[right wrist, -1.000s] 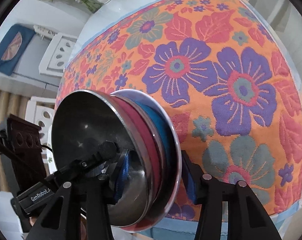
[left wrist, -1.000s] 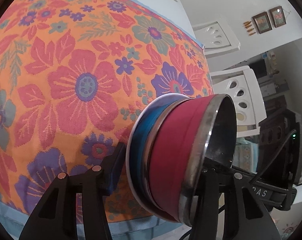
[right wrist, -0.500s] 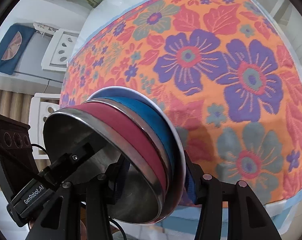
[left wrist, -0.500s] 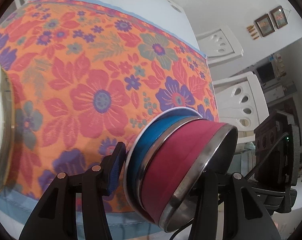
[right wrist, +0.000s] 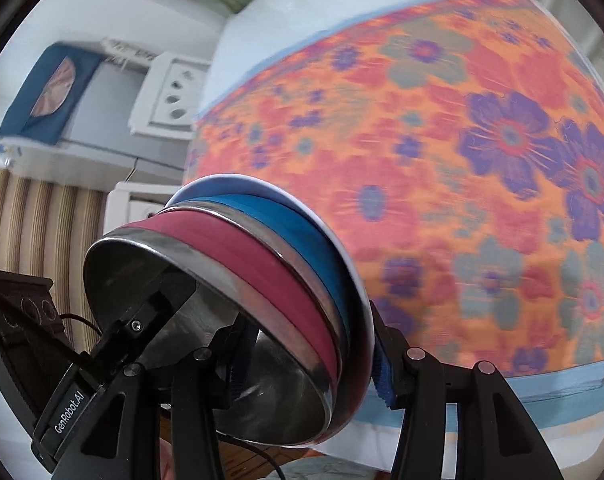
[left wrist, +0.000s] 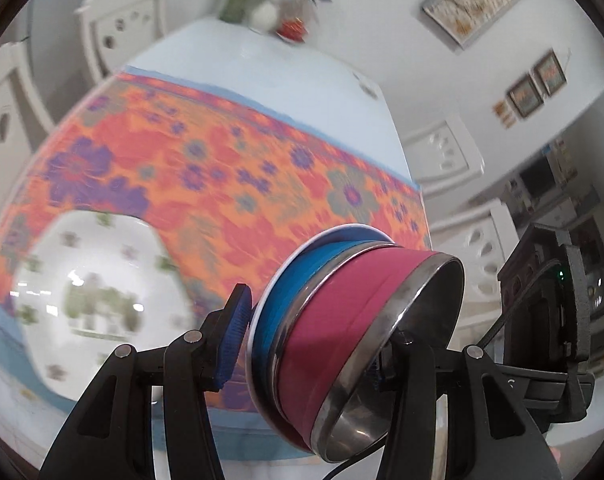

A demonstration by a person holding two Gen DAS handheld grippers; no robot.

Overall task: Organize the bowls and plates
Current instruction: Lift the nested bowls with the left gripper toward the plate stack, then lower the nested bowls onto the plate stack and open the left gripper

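Note:
A stack of bowls is held tilted in the air near the table's front edge: a steel bowl with a maroon band, a steel bowl with a blue band, and a white dish under them. My left gripper is shut on one side of the stack. My right gripper is shut on the opposite side of the stack. Each gripper's finger reaches inside the steel bowl. A white plate with green floral print lies on the cloth at the left in the left wrist view, blurred.
The table carries an orange floral cloth with a blue border. White chairs stand around it. A vase of flowers sits at the far end. A dark wooden stand is beside the stack.
Both grippers have lifted and tipped the stack back from the table. The views now reach the far end, and the white floral plate has come into the left wrist view.

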